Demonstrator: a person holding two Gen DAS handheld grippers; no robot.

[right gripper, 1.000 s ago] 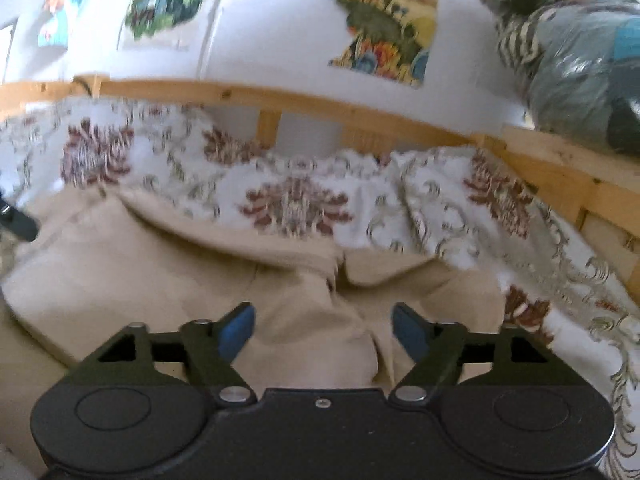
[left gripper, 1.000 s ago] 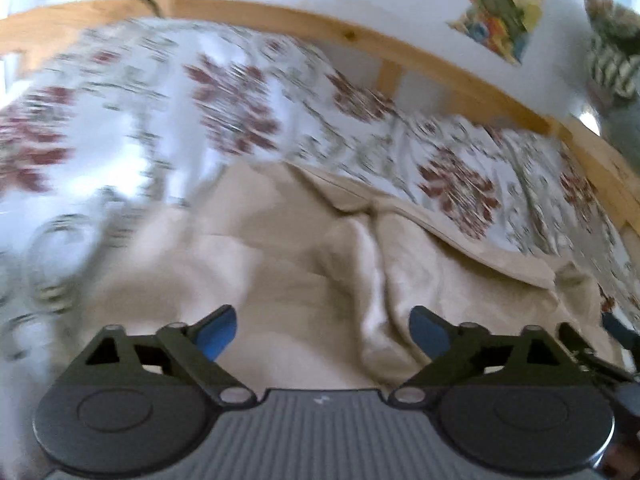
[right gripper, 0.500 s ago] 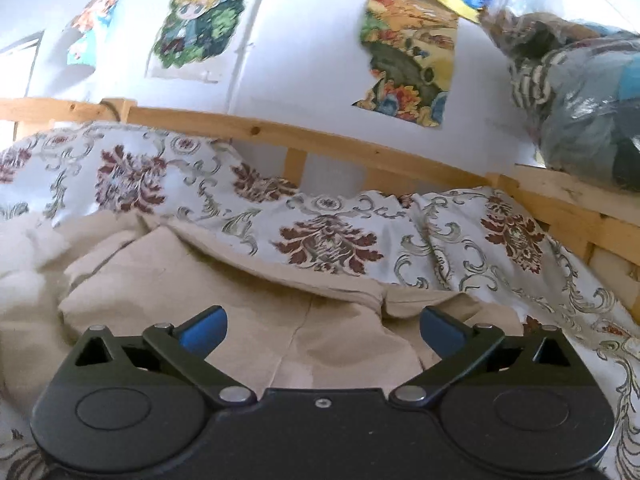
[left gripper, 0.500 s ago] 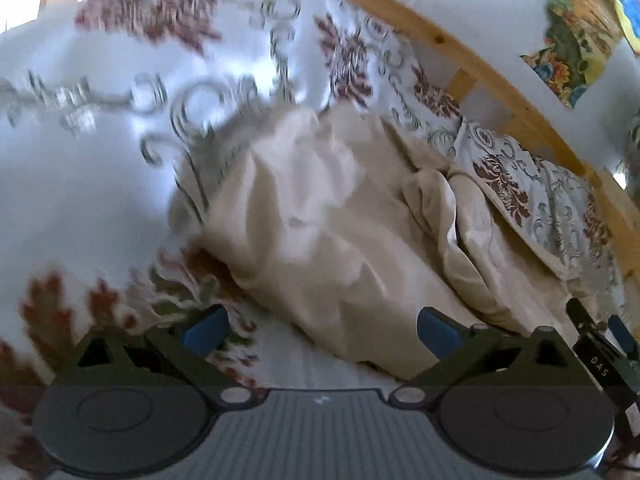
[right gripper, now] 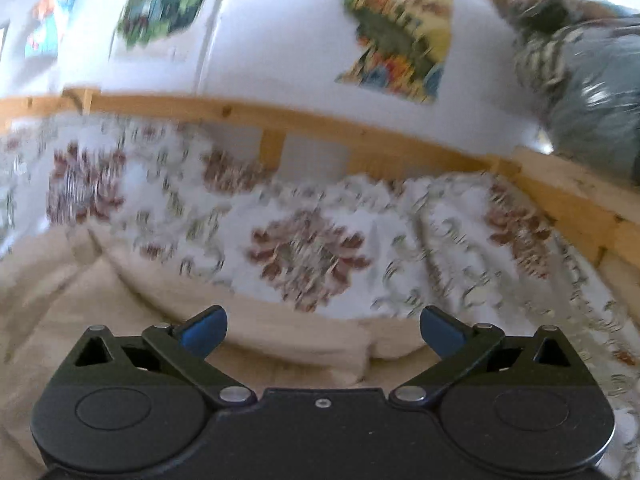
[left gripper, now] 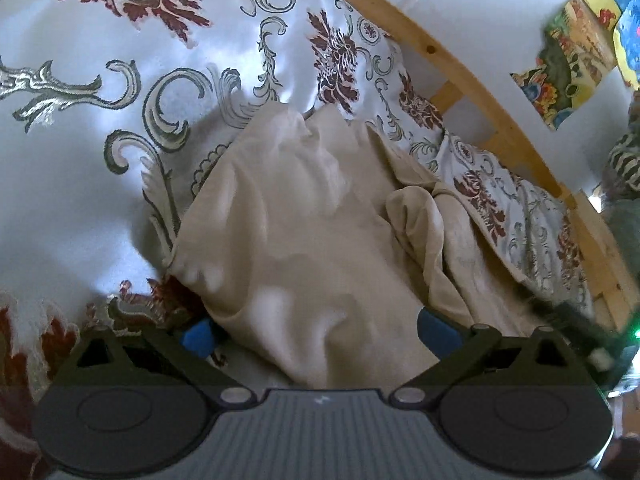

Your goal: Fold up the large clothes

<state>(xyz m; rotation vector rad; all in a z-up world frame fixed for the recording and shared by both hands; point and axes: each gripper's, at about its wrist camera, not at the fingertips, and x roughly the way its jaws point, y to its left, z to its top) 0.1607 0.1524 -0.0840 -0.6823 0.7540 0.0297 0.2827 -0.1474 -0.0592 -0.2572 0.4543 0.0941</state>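
My left gripper (left gripper: 320, 332) is spread wide with a bunched edge of the beige garment (left gripper: 304, 232) lying between its blue pads, which do not press it. The garment runs toward one o'clock across the floral bedspread (left gripper: 80, 152). My right gripper (right gripper: 322, 330) gapes empty above the cloth.
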